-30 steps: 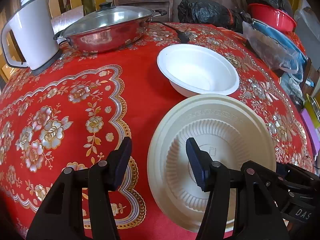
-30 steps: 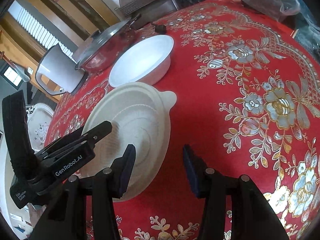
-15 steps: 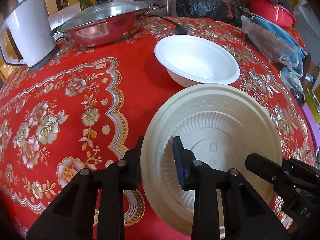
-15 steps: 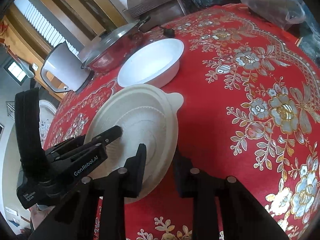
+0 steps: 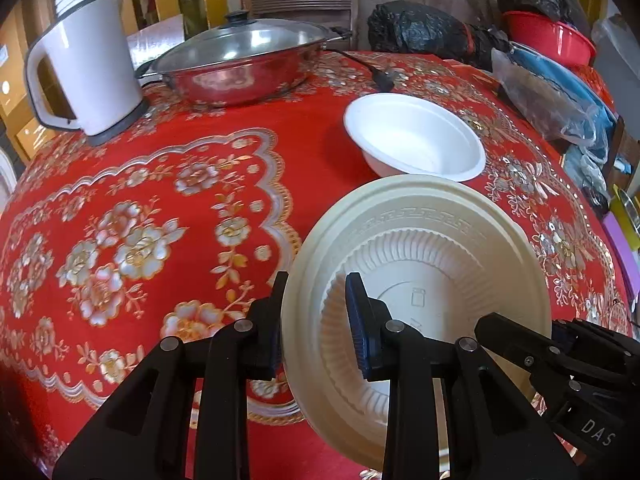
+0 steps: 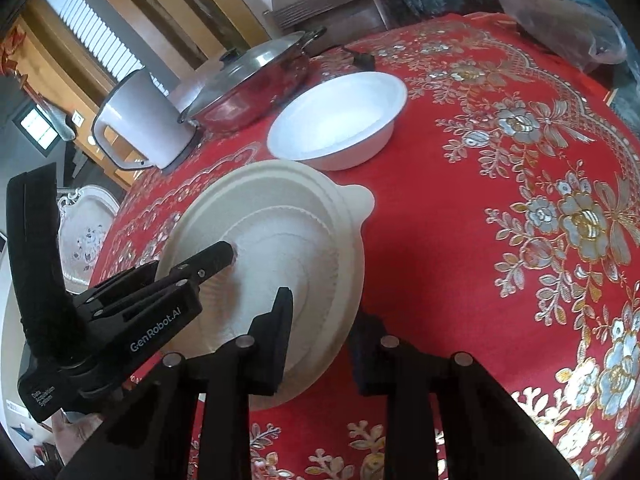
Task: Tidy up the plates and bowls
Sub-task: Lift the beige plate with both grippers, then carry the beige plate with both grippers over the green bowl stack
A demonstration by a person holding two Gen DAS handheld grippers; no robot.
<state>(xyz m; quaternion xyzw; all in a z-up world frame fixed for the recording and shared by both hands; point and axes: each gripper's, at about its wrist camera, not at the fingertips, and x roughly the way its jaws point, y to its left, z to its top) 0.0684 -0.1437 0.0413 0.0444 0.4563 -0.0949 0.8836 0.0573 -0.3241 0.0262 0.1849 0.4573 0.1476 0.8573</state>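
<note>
We hold the cream plate (image 5: 436, 248) at the near edge of the counter (image 5: 160, 208), with both grippers clamped on its rim. The left gripper (image 5: 316, 320) is nearly closed on the plate's left rim, one pad under the rim and one inside the ribbed well. The right gripper (image 6: 320, 336) is nearly closed on the right rim in the same way. The plate sits tilted, its far edge just short of the white bowl (image 5: 416, 140), which stands empty beyond it. Whether the near edge is clear of the red cloth we cannot tell.

Further out, a lidded steel pan (image 5: 240, 64) and a white kettle (image 5: 88, 64) stand at the far left, and bags lie at the far right.

Risks from here, in our judgement:
- The plate is thin and likely flexes. Uneven pull between the two grippers may bend it or slip a pad off the rim.
- A forward move held too low may strike the bowl rim and push the bowl toward the pan.
- A dragging edge may catch the cloth.
</note>
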